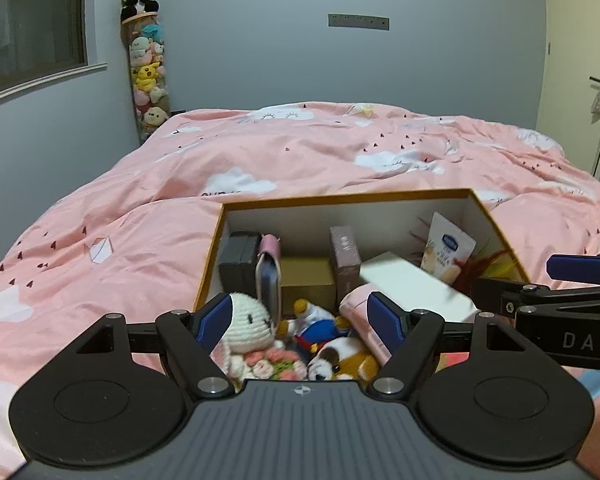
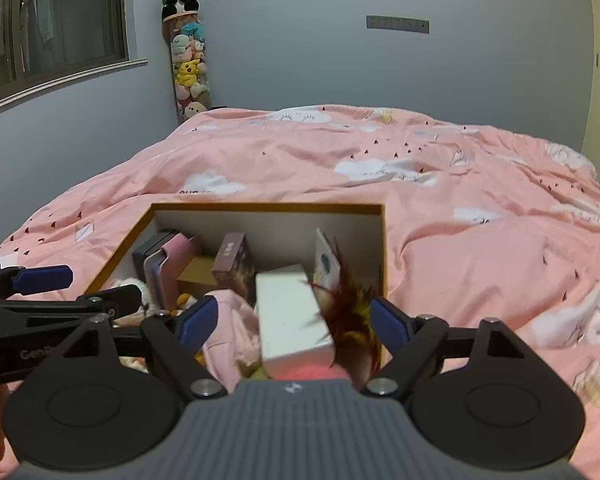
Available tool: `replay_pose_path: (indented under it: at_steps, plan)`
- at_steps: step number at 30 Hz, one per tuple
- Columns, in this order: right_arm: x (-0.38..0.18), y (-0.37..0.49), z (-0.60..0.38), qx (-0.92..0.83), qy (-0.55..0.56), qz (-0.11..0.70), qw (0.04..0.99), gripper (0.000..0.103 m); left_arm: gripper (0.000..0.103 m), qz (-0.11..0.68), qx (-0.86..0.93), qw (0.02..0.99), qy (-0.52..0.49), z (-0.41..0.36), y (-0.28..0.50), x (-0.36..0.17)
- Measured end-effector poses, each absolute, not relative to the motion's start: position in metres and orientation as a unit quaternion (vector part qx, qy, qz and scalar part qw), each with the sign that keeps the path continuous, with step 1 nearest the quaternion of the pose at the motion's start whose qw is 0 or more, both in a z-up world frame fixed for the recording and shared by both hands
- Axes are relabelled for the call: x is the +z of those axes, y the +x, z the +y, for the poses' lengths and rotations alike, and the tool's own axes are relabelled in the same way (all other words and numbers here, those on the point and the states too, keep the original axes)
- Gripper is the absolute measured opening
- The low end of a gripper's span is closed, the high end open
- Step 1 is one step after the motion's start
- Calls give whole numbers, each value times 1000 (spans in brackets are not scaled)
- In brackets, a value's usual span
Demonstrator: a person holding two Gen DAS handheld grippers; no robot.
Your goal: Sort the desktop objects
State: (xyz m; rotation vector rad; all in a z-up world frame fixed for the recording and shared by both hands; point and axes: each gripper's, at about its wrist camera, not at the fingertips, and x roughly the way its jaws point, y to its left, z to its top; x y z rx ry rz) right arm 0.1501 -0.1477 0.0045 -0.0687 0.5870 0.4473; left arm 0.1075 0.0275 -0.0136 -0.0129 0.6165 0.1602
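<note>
An open box with an orange rim (image 1: 340,198) (image 2: 260,207) sits on the pink bed. It holds a crocheted white bunny (image 1: 248,322), a duck plush (image 1: 316,326), a dog plush (image 1: 340,362), a brown carton (image 1: 306,280), a mauve carton (image 1: 345,256), a phone in a pink case (image 1: 269,272) and a snack pouch (image 1: 446,250). My left gripper (image 1: 300,312) hangs open over the plush toys with nothing held. My right gripper (image 2: 294,314) is open too. A blurred white box (image 2: 286,300) lies between its fingers, touching neither pad, beside a red feathered toy (image 2: 350,304).
The pink quilt (image 1: 300,148) spreads all around the box. A tall tube of plush toys (image 1: 148,72) with a panda on top stands in the far corner. A window is on the left wall and a door (image 1: 576,80) on the right.
</note>
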Motion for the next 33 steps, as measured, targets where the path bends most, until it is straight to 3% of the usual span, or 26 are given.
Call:
replay_pose_path:
  at_steps: [6, 21, 33]
  plan:
    - [-4, 144, -142, 220, -35, 291, 930, 90, 88, 316, 85, 945, -16, 33, 106, -21]
    - [-37, 144, -132, 219, -70, 316, 921, 90, 87, 353, 90, 931, -6, 36, 108, -49]
    - [-48, 151, -138, 219, -36, 332, 917, 91, 88, 359, 95, 928, -20, 37, 113, -61]
